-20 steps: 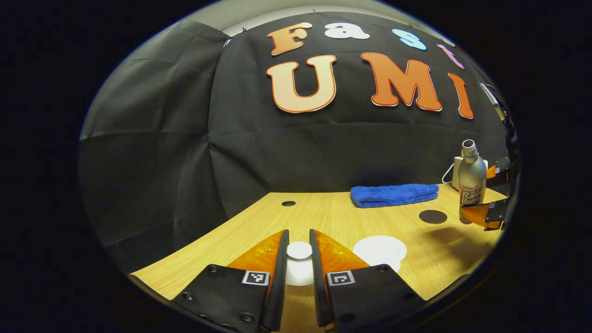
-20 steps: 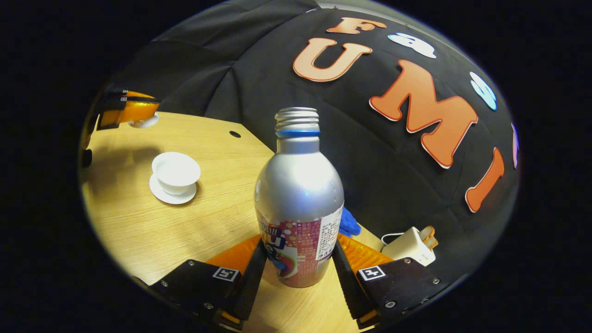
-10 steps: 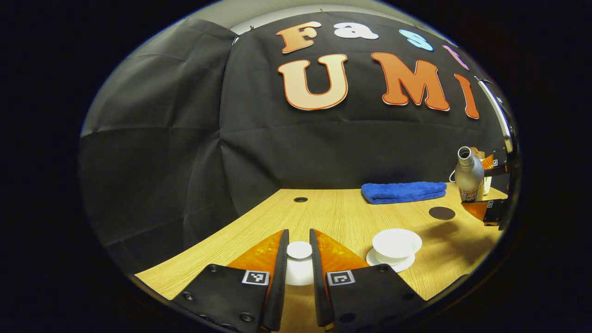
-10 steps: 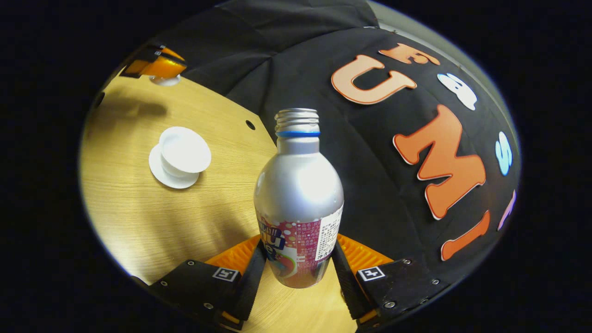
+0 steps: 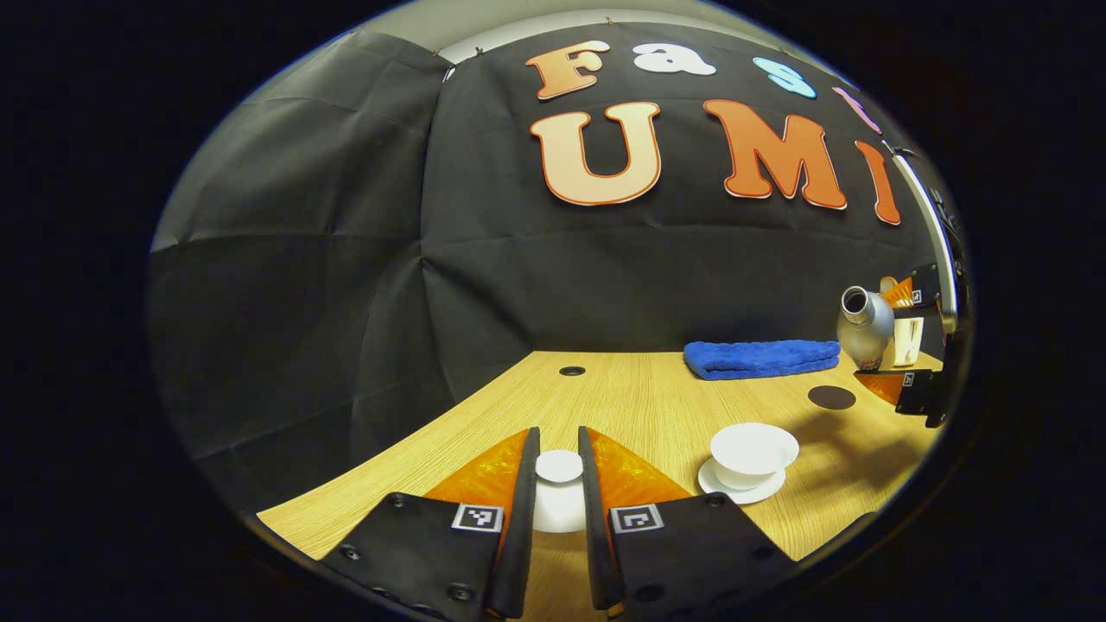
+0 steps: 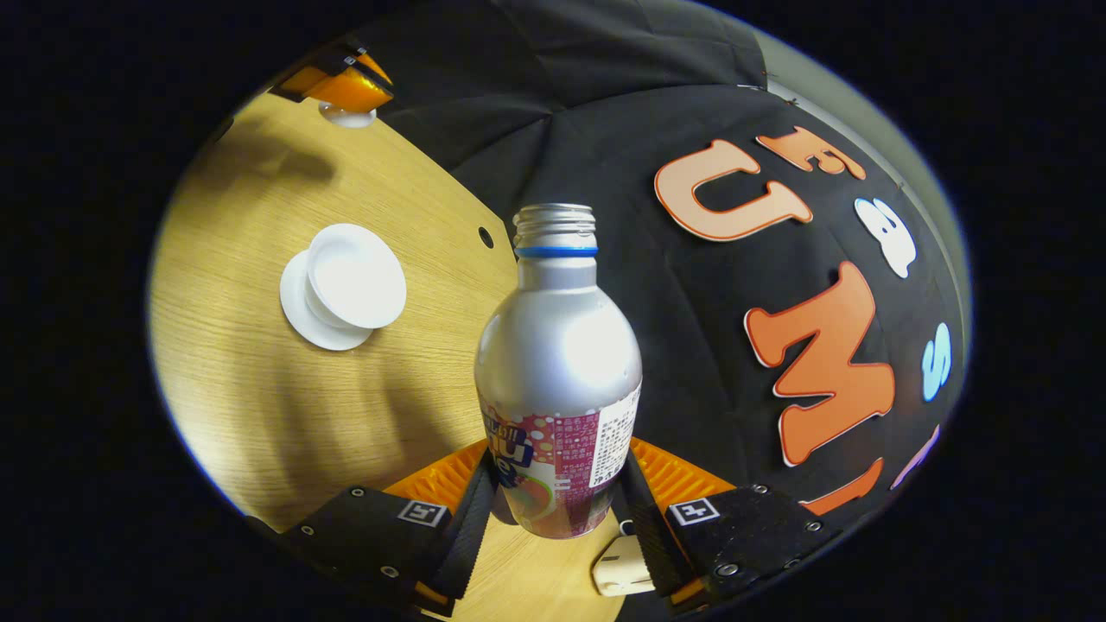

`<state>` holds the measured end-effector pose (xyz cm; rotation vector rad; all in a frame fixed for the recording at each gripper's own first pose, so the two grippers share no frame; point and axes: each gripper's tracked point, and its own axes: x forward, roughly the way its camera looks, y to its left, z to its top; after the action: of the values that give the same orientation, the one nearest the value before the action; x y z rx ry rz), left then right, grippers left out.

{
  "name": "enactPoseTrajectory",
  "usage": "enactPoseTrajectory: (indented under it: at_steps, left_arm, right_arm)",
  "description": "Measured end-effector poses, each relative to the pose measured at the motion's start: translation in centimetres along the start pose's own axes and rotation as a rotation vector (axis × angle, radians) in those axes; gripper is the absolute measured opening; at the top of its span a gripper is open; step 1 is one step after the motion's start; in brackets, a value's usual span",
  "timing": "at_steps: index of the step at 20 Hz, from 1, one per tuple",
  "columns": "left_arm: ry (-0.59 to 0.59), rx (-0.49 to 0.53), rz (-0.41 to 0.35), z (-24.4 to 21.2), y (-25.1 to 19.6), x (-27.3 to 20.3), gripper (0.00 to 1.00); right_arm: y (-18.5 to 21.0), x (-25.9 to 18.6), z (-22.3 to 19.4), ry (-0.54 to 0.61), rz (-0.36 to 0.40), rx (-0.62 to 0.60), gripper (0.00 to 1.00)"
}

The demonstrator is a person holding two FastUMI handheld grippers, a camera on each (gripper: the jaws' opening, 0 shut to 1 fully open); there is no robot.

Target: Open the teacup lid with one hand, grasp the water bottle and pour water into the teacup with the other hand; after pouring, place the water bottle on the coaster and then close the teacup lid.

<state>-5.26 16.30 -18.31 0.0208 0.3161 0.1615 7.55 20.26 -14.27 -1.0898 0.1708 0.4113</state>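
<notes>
My left gripper (image 5: 559, 442) is shut on the knob of the white teacup lid (image 5: 559, 467), holding it above the table, left of the cup. The open white teacup (image 5: 753, 447) stands on its saucer (image 5: 741, 492). In the right gripper view my right gripper (image 6: 557, 488) is shut on the silver water bottle (image 6: 557, 363), uncapped, lifted and tilted, with the teacup (image 6: 356, 276) ahead to the left. The left gripper (image 6: 341, 85) with the lid (image 6: 346, 115) hangs beyond it. The bottle (image 5: 864, 330) leans toward the cup. A dark round coaster (image 5: 831, 397) lies near it.
A folded blue towel (image 5: 760, 358) lies along the back of the wooden table (image 5: 639, 406). A white charger (image 6: 620, 570) sits below the bottle at the table's right end. A small cable hole (image 5: 571, 371) is set near the back wall.
The right gripper has lifted and tilted the bottle further toward the cup. The left gripper, still holding the lid, has drifted left, away from the cup.
</notes>
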Motion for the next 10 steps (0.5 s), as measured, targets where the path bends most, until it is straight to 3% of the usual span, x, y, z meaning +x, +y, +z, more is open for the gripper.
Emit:
enactPoseTrajectory:
  at_steps: [10]
  left_arm:
    - [0.021,-0.008,0.009,-1.2,1.0,0.0,0.31]
  right_arm:
    - [-0.4,1.0,2.2,-0.066,-0.077,-0.230,0.78]
